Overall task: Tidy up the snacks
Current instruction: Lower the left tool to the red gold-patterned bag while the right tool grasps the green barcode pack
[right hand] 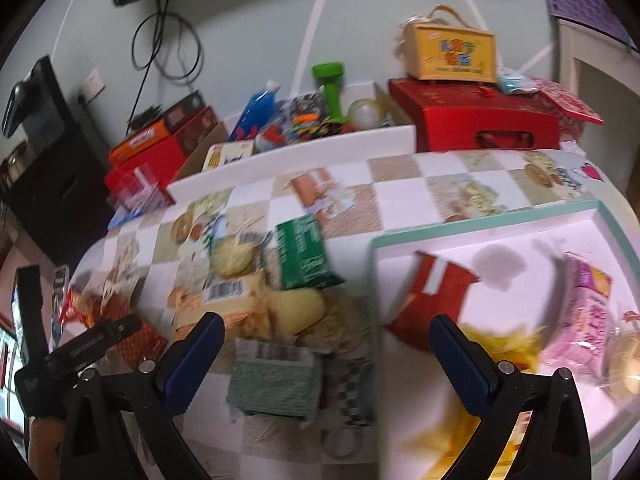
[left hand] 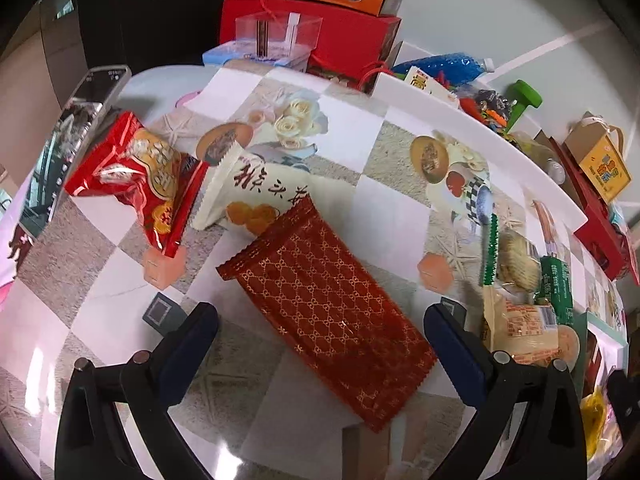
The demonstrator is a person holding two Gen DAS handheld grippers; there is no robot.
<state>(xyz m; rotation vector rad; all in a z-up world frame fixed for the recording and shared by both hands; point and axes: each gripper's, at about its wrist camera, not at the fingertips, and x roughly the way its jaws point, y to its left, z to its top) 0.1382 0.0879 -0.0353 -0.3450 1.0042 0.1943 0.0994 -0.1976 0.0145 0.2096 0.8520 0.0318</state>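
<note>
Snack sorting, maybe a third done

We've got a few packs in the white tray [right hand: 520, 232] (pink one [right hand: 584, 320] included), but the dark red pack [left hand: 328, 316] and others sit on the table; left gripper [left hand: 320, 332] and right gripper [right hand: 326, 344] both gape empty.

A home: patterned tablecloth [left hand: 360, 152], gift boxes [right hand: 472, 120]
</note>
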